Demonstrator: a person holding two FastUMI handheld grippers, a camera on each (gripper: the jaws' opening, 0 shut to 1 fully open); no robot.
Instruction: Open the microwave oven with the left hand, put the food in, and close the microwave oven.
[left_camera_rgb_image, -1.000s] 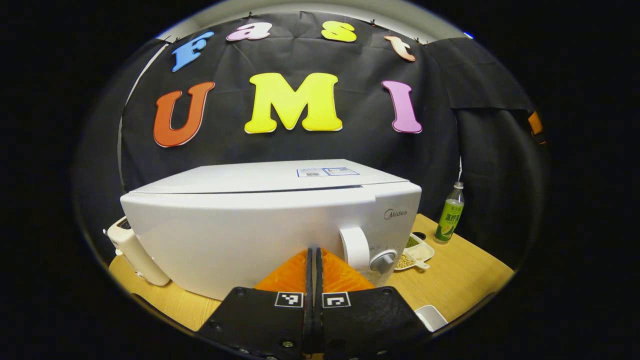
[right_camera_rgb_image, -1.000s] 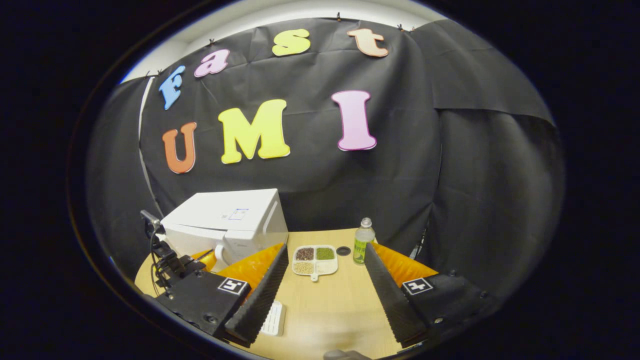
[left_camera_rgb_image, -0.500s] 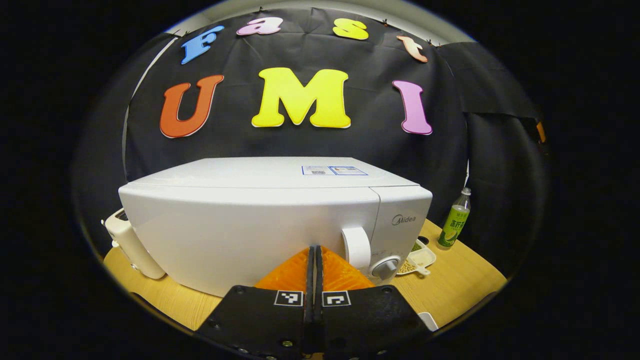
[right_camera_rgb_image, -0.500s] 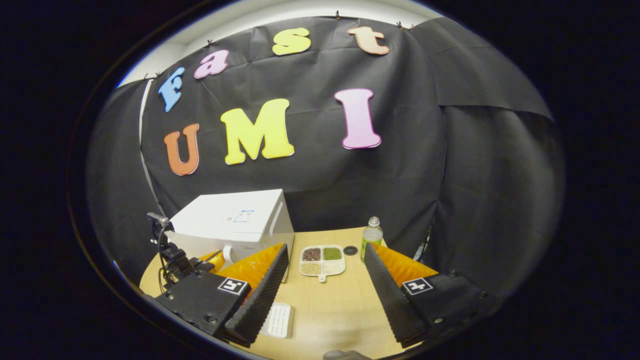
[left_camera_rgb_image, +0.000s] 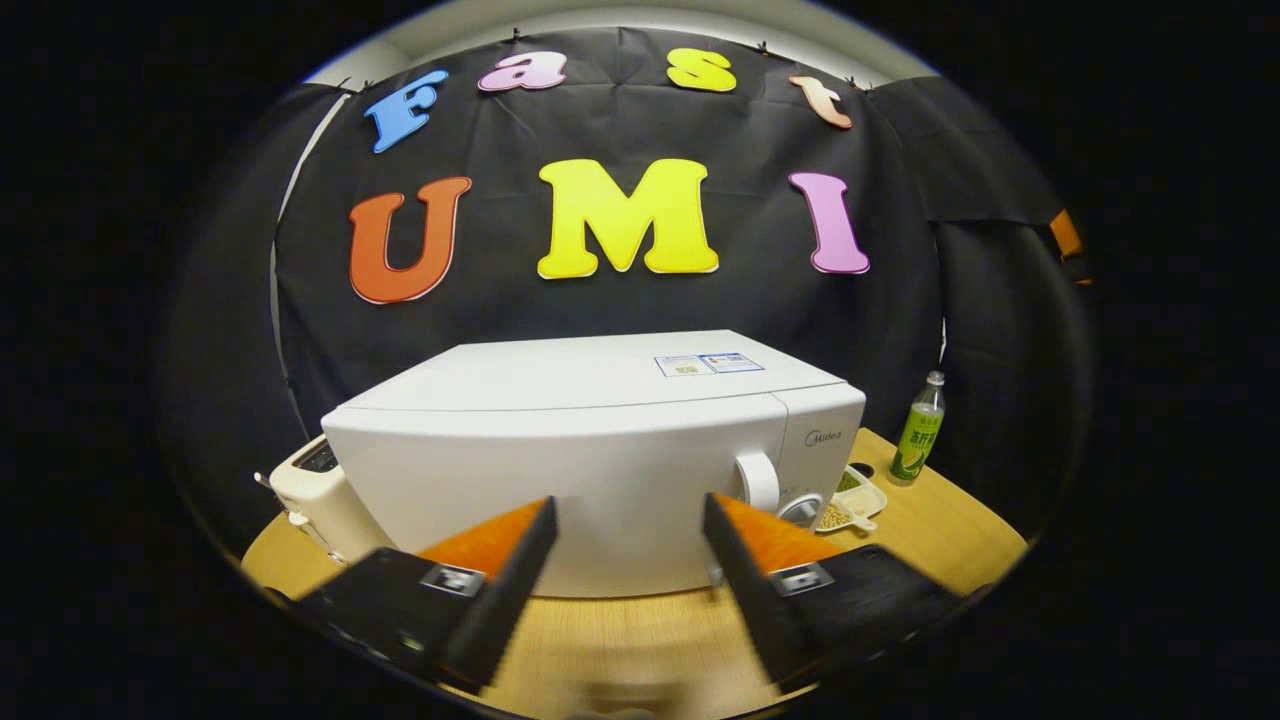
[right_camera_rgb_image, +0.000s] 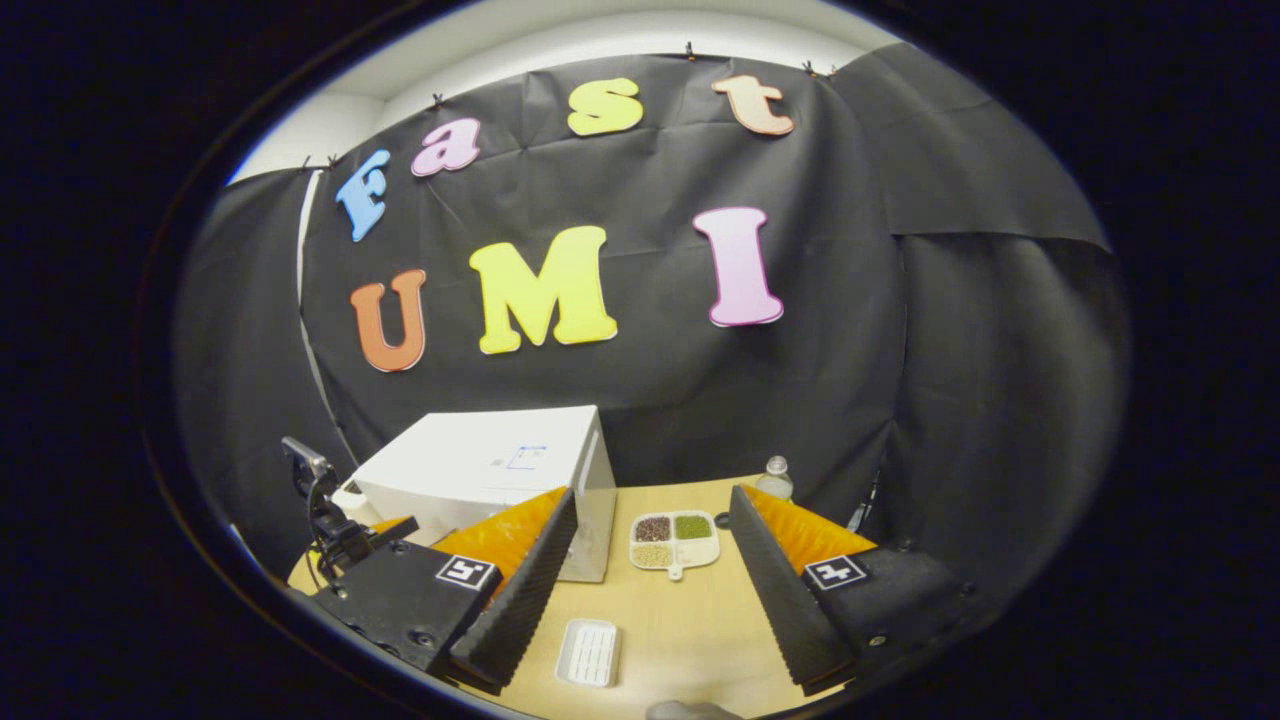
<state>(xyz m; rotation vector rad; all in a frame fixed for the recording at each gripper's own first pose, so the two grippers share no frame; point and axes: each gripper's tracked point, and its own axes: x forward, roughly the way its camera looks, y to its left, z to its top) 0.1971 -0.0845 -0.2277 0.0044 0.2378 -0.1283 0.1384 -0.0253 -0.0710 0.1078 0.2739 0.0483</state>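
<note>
The white microwave (left_camera_rgb_image: 600, 450) stands on the wooden table (left_camera_rgb_image: 640, 640) with its door shut, its handle (left_camera_rgb_image: 757, 482) and a knob (left_camera_rgb_image: 800, 512) at the right. My left gripper (left_camera_rgb_image: 628, 503) is open, a short way in front of the door, holding nothing. In the right gripper view the microwave (right_camera_rgb_image: 500, 480) stands at the left, and the left gripper (right_camera_rgb_image: 385, 527) is before its front. My right gripper (right_camera_rgb_image: 652, 495) is open and empty above the table. A divided dish of beans (right_camera_rgb_image: 675, 538) lies right of the microwave, apart from both grippers.
A green-labelled bottle (left_camera_rgb_image: 918, 442) stands at the table's back right. A white toaster-like device (left_camera_rgb_image: 310, 490) sits left of the microwave. A small white ridged tray (right_camera_rgb_image: 590, 650) lies on the table (right_camera_rgb_image: 680, 640) near my right gripper. The black cloth wall is close behind.
The microwave door, slightly ajar a second ago, is shut. My left gripper has opened and drawn back from the door. The right gripper has pulled back a little.
</note>
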